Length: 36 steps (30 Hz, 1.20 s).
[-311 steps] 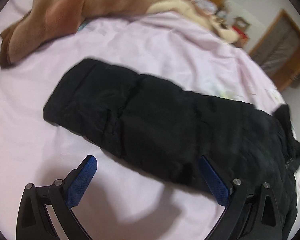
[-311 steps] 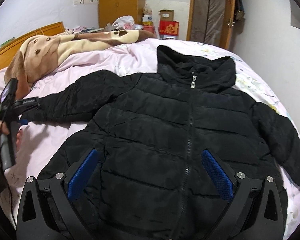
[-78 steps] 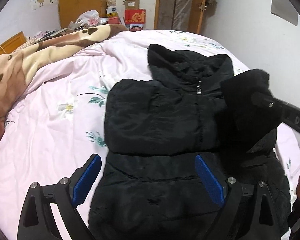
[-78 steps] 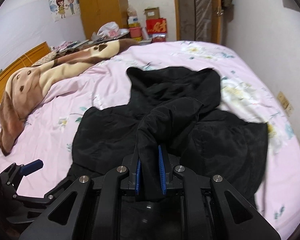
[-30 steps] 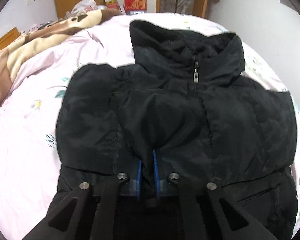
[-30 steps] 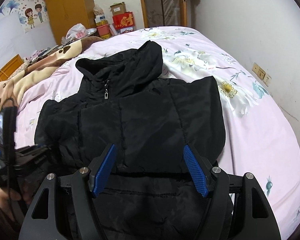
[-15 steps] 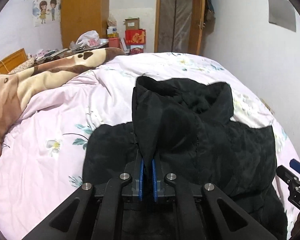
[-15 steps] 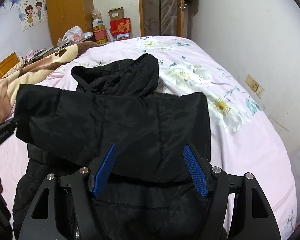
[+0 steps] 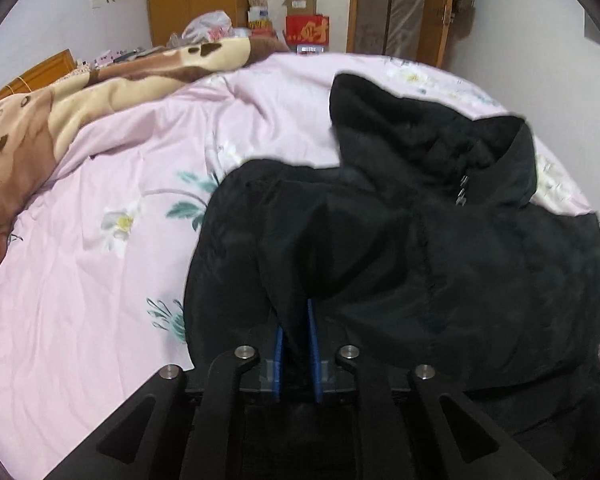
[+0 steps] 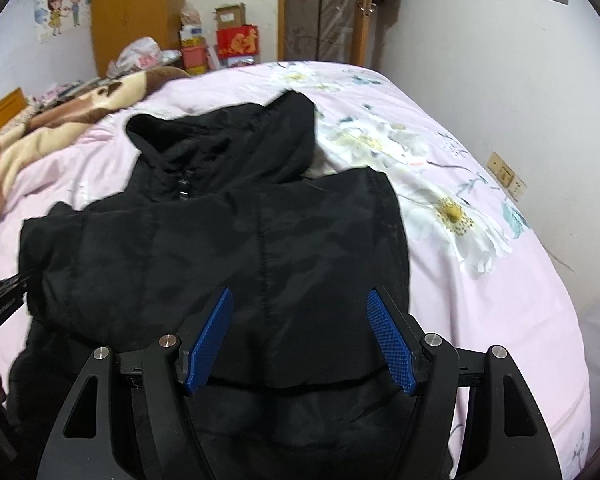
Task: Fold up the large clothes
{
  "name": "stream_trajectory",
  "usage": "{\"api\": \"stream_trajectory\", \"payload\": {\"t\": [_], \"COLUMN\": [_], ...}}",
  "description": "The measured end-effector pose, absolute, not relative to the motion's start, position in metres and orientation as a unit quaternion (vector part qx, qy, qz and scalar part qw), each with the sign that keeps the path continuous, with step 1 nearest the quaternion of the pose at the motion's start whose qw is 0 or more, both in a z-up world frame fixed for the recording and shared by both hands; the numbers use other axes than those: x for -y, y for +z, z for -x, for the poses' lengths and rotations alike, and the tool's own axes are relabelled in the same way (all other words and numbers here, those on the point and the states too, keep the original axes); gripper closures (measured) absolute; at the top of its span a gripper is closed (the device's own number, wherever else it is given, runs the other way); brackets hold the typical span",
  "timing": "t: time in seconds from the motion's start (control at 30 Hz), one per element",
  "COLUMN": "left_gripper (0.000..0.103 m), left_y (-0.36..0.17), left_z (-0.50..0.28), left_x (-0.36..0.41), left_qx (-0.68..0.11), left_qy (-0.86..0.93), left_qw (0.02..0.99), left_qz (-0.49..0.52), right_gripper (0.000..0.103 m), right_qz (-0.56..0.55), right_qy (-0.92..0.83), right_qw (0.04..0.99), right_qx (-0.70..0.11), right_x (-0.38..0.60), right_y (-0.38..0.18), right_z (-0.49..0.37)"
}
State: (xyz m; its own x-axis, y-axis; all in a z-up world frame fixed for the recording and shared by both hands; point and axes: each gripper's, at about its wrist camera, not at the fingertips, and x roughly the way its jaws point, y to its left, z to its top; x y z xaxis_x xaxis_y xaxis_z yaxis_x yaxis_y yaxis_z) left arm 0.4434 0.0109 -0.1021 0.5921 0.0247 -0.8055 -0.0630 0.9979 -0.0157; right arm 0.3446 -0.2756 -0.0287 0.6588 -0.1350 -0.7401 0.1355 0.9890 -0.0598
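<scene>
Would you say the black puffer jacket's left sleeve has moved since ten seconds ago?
Yes: the sleeve no longer lies out on the pink sheet; it is folded across the jacket.

Jacket (image 10: 228,240) on bed (image 10: 500,280) — blanket (image 9: 80,92) left

Both wrist cameras sit low at the near end of the bed (image 9: 100,280), looking along it toward the far door (image 10: 324,12). The left view stands left, the right view right; both share the jacket (image 9: 440,260), blanket (image 10: 60,120) and wardrobe (image 9: 196,4).
</scene>
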Motion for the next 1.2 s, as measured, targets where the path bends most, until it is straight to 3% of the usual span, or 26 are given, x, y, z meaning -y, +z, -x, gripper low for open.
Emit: {"api": "stream_trajectory", "payload": {"t": [0.13, 0.47, 0.63, 0.7, 0.77, 0.83, 0.9, 1.2], "left_gripper": [0.079, 0.075, 0.074, 0.073, 0.068, 0.047, 0.034, 0.032], "left_y": [-0.116, -0.141, -0.133, -0.118, -0.1, -0.085, -0.079, -0.117], "left_z": [-0.449, -0.461, -0.467, -0.464, -0.461, -0.459, -0.463, -0.492], "left_x": [-0.009, 0.009, 0.011, 0.003, -0.004, -0.005, 0.0, 0.017], "left_qx": [-0.464, -0.472, -0.485, -0.475, -0.45, -0.425, -0.417, -0.459], "left_qy": [0.018, 0.014, 0.006, 0.002, 0.009, 0.019, 0.014, -0.007], "left_qw": [0.885, 0.881, 0.874, 0.88, 0.893, 0.905, 0.908, 0.889], "left_qz": [0.026, -0.013, -0.023, 0.002, 0.017, 0.021, 0.017, -0.007], "right_gripper": [0.033, 0.029, 0.026, 0.026, 0.026, 0.026, 0.026, 0.025], "right_qz": [0.006, 0.012, 0.009, 0.009, 0.008, 0.018, 0.027, 0.043], "right_qy": [-0.098, -0.109, -0.113, -0.126, -0.118, -0.113, -0.099, -0.094], "right_qw": [0.9, 0.886, 0.877, 0.891, 0.911, 0.918, 0.915, 0.892], "right_qx": [-0.425, -0.451, -0.466, -0.436, -0.394, -0.38, -0.39, -0.44], "right_x": [0.294, 0.314, 0.318, 0.318, 0.316, 0.312, 0.309, 0.31], "right_y": [-0.047, -0.093, -0.087, -0.069, -0.049, -0.035, -0.033, -0.07], "right_z": [-0.356, -0.369, -0.372, -0.365, -0.36, -0.365, -0.377, -0.406]}}
